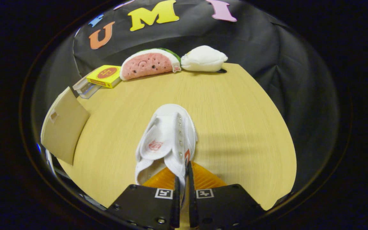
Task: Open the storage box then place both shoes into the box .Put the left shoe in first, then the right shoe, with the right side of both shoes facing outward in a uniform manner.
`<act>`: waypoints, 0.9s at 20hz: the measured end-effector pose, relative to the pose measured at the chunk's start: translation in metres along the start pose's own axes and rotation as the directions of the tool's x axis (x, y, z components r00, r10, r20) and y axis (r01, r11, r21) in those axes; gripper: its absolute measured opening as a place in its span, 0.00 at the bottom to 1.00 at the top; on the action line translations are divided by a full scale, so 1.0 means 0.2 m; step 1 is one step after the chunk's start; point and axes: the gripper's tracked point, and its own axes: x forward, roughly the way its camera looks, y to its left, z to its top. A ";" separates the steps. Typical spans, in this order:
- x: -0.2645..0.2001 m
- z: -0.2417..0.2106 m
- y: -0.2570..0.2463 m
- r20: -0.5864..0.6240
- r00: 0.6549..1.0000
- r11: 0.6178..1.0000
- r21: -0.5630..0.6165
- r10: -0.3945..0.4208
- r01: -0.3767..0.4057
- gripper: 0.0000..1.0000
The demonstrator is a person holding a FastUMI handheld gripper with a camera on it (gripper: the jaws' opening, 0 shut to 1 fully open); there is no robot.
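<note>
A white canvas shoe with metal eyelets and an orange mark on its side hangs just ahead of my fingers, toe pointing away over the wooden table. My gripper is shut on the shoe's side wall near the heel opening, one finger inside the collar and one outside. The tongue with a small red logo is folded back toward me. To the left stands a tan flap with a small cut-out, likely the storage box's open lid; the box body beneath it is mostly hidden.
At the table's far edge lie a yellow box on a clear case, a watermelon-slice plush and a white plush. Black cloth walls surround the table. Bare tabletop extends to the right of the shoe.
</note>
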 end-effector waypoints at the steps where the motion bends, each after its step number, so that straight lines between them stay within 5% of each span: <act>1: -0.02 0.03 0.00 -0.006 1.000 0.999 0.034 0.003 -0.003 0.00; 9: -0.15 0.09 0.14 -0.026 0.997 0.954 0.295 0.070 -0.059 0.00; 18: -0.49 0.25 0.69 0.071 0.993 0.921 0.371 0.097 -0.117 0.00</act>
